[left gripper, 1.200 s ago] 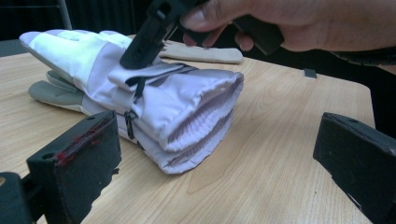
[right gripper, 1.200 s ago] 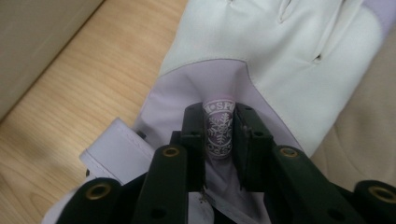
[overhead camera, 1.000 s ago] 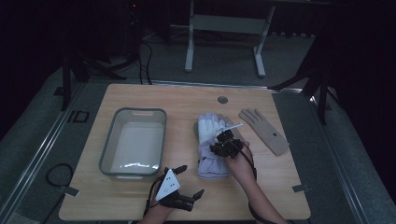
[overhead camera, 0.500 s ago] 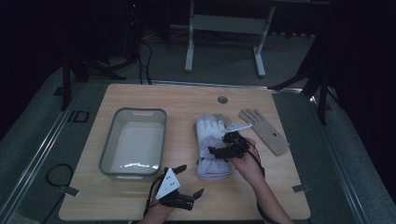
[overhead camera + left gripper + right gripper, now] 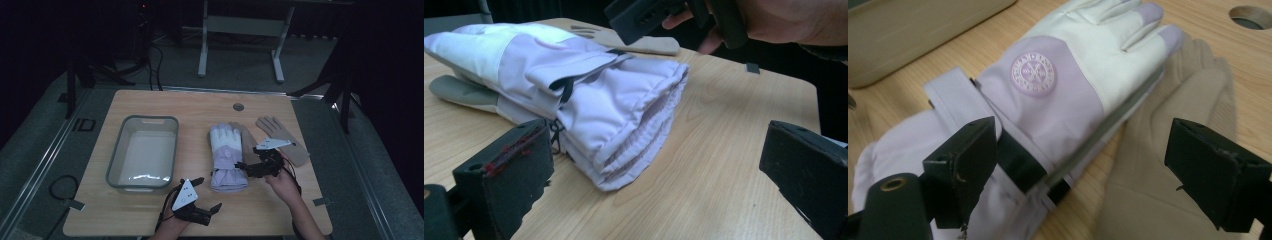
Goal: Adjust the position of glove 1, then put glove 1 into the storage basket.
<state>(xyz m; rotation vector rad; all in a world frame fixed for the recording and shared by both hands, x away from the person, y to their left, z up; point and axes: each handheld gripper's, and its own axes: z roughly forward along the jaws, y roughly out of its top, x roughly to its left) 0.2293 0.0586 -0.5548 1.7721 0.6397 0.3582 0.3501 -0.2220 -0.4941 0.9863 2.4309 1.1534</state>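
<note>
- A lilac ski glove (image 5: 227, 156) is seen at the centre of the high view, lying flat on the counter (image 5: 150, 220), its cuff toward the bottom.
- A tan glove (image 5: 281, 139) is laid just to its right; a second tan glove (image 5: 1168, 165) is partly tucked under it.
- A grey tub (image 5: 144, 152) is placed at centre left.
- The right gripper (image 5: 248, 169) is held at the lilac glove's cuff, jaws wide, nothing gripped.
- The left gripper (image 5: 207, 200) is kept at the bottom centre, jaws wide and empty.

Pale wood-grain worktop (image 5: 150, 105), matt. Padded lilac and cream fabric ski glove (image 5: 1058, 95) with a rubbery round badge (image 5: 1033, 73). Soft tan knit glove (image 5: 1168, 150). Glossy grey plastic tub (image 5: 142, 152). Matt black tongs (image 5: 1098, 172).
</note>
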